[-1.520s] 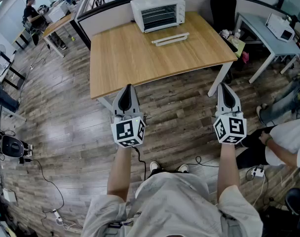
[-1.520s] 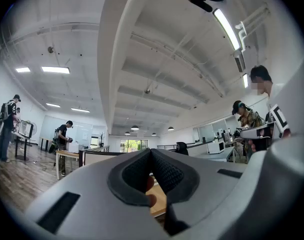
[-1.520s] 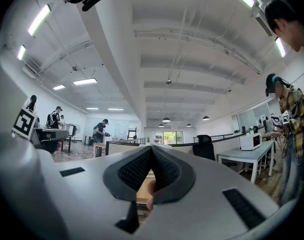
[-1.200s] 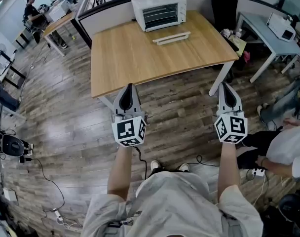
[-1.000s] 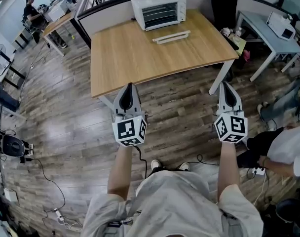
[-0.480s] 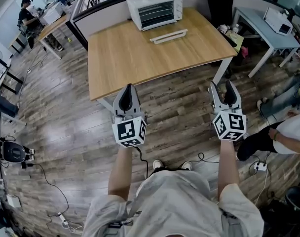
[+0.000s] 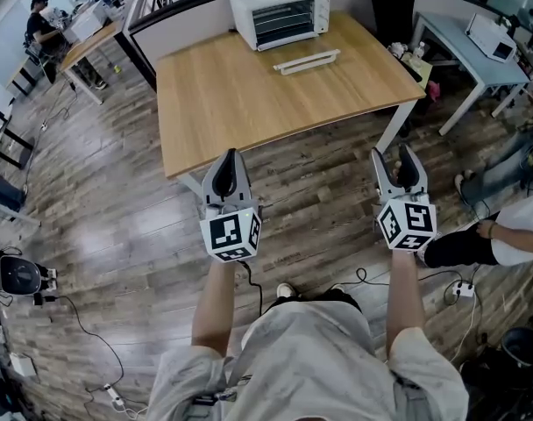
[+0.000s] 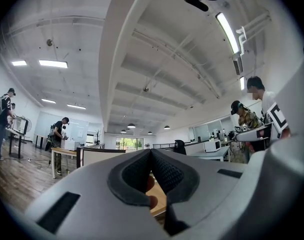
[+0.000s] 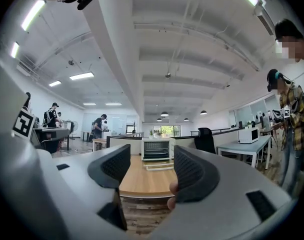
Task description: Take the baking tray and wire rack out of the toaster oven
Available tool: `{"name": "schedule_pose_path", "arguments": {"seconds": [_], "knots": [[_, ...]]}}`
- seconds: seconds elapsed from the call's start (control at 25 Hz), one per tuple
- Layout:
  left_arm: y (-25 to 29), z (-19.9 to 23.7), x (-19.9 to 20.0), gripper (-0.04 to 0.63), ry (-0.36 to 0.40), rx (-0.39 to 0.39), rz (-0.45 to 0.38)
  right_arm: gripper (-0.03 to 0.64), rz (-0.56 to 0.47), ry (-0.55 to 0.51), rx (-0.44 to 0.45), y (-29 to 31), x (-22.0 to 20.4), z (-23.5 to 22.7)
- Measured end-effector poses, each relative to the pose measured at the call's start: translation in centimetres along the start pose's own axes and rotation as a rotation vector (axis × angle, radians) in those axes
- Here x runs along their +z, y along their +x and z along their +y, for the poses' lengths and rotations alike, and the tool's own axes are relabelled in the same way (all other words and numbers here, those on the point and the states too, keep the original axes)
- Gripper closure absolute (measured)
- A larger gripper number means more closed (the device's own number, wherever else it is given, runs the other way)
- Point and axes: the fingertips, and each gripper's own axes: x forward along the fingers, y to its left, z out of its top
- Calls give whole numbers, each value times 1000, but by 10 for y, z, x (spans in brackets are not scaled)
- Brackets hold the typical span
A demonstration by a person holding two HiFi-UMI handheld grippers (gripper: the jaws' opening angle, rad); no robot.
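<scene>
White toaster oven (image 7: 280, 14) stands at the far end of the light wooden counter (image 7: 240, 103). Left tool (image 7: 227, 156) is clenched and empty. Right tool (image 7: 391, 158) has just been opening and is released, with nothing between its jaws.

Toaster oven (image 7: 280, 11) on table (image 7: 240, 103), at far edge

1. Floor (image 7: 100, 200): dark wood planks with glossy patches, running all round.
2. Surface (image 7: 249, 103): light wood on white legs at 12 o'clock. A dark-capped partition (image 7: 188, 24) runs along its far edge.
3. Black chair (image 7: 394, 7) at 1 o'clock; grey desk (image 7: 464, 51) at 2 o'clock.
4. Second wooden desk (image 7: 95, 38) at 10 o'clock, with a person (image 7: 34, 24) beside it.
5. Ceiling (image 9: 192, 49): white and beamed, with strip lights (image 9: 82, 76). Bright windows (image 9: 165, 130) in the far wall.
</scene>
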Motion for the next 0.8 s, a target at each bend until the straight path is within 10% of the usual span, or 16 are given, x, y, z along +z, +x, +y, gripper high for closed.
{"name": "schedule_pose_path", "arguments": {"seconds": [0.8], "knots": [[44, 18, -28, 581, -29, -13, 43, 334, 16, 24, -21, 48, -16, -8]]}}
